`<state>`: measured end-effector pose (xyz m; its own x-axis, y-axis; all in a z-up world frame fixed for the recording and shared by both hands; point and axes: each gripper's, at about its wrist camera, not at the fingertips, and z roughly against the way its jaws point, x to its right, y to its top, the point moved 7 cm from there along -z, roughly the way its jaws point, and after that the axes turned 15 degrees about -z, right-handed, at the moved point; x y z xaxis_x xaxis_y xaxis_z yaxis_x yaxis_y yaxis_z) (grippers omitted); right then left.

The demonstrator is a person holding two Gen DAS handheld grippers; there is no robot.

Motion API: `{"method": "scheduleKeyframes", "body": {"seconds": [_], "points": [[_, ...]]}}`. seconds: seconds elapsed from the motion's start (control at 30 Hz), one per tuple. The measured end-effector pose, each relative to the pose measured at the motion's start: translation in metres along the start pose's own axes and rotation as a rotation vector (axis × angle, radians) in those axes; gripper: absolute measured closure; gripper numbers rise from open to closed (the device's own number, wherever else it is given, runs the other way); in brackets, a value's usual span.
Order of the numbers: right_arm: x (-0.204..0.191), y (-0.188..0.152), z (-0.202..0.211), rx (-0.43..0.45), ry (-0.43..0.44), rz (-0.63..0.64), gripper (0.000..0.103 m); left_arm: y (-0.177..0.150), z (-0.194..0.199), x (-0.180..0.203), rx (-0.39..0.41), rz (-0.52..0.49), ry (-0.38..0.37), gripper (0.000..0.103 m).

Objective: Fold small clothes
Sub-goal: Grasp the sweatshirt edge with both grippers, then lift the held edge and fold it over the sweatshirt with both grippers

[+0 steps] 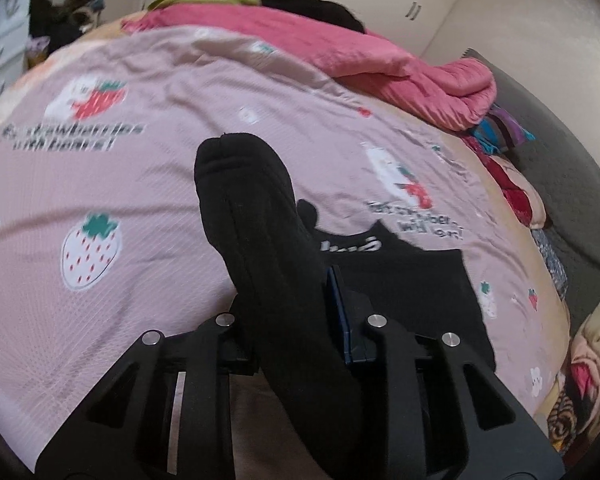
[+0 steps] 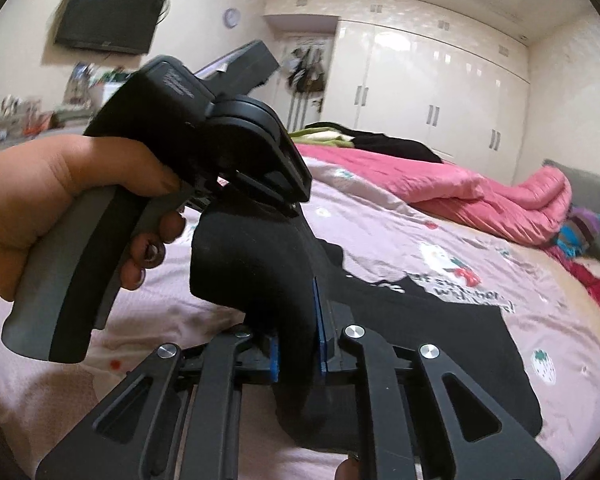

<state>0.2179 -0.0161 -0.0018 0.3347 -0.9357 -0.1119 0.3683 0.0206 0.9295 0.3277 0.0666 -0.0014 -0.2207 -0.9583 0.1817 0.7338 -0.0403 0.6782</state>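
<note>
The left gripper (image 1: 300, 320) is holding a black sock (image 1: 256, 216) between its jaws, which are narrow and pressing on the cloth. The right gripper (image 2: 296, 340) is also closing tightly on the same sock, and its blue pads (image 2: 319, 320) are touching it. The sock is hanging above the bed, stretched between both grippers. A hand (image 2: 40, 208) is holding the left gripper's handle. Under them a black garment (image 1: 400, 276) with white letters is lying flat on the pink strawberry sheet (image 1: 140, 200). Further away, a pink quilt (image 1: 380, 64) is lying folded near the white wardrobe (image 2: 440, 88).
</note>
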Motion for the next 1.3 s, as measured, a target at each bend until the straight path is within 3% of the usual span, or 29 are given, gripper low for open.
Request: {"method": "scheduleKeyframes", "body": {"seconds": [0.5,0.97,1.3], "points": [[0.075,0.019,0.039,0.032,-0.067,-0.177,0.094,0.032,0.006,0.089,0.010,-0.127,-0.018,0.084],[0.106,0.008,0.052,0.005,-0.098,-0.267,0.094,0.035,-0.009,0.128,-0.022,-0.170,-0.023,0.084],[0.137,-0.011,0.049,-0.050,-0.099,-0.414,0.094,0.031,-0.043,0.155,-0.092,-0.198,-0.021,0.083]]}}
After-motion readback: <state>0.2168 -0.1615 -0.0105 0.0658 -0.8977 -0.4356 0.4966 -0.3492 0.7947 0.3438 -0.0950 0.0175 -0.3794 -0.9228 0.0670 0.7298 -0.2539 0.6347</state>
